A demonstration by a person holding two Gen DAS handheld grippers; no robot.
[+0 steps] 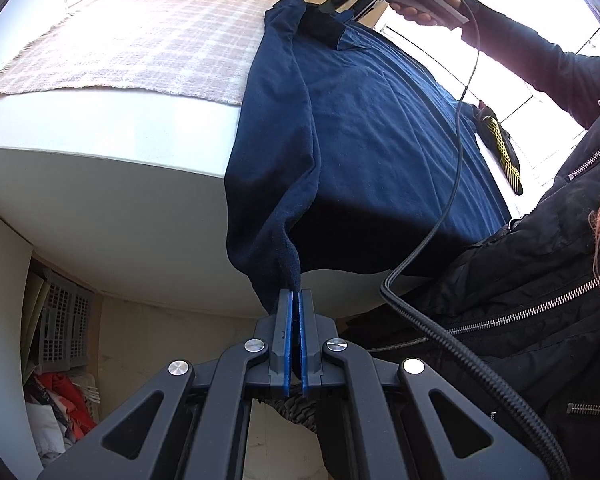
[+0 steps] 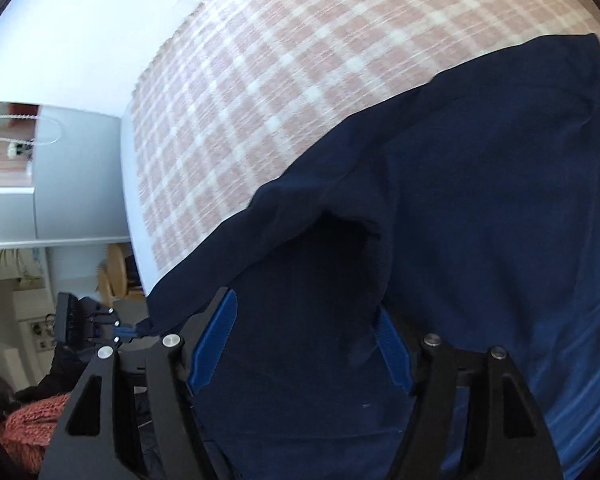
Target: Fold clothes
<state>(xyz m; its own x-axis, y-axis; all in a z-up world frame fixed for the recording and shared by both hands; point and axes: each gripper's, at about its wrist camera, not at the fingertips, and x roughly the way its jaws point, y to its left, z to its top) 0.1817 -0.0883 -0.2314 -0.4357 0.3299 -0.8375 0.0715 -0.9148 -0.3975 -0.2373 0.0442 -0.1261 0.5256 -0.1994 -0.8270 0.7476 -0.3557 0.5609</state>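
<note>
Left gripper (image 1: 295, 294): jaws pinched together on a bunched edge of the navy shirt (image 1: 352, 128), at the part hanging below the table rim. Right gripper (image 2: 304, 344): jaws spread wide, blue pads on either side of a dark fold of the cloth. Nothing is clamped in the right wrist view, though the cloth lies between and over the fingers. From the left wrist view the right gripper (image 1: 342, 4) sits at the far end of the shirt, by the collar, with the person's hand (image 1: 414, 2) on its handle.

Shirt position: spread lengthwise on the white table (image 1: 112, 160), far end by the collar on the tabletop, near end draped over the front edge. Its left side overlaps the pink checked cloth (image 1: 148, 44). One long side appears rolled or turned inward, forming a ridge that runs from the collar to the left gripper.

Step, as judged: a lengthwise fold or a straightening pull, with the shirt tensioned between its two ends. Which of the two cannot be settled.

Next move calls for: the right jaws to close on the collar-end fabric before any lift. Both ends should then travel together so the ridge stays straight.

Surroundings: grey basket (image 1: 66, 320) under the table, the person's black jacket (image 1: 540, 280) at right.
</note>
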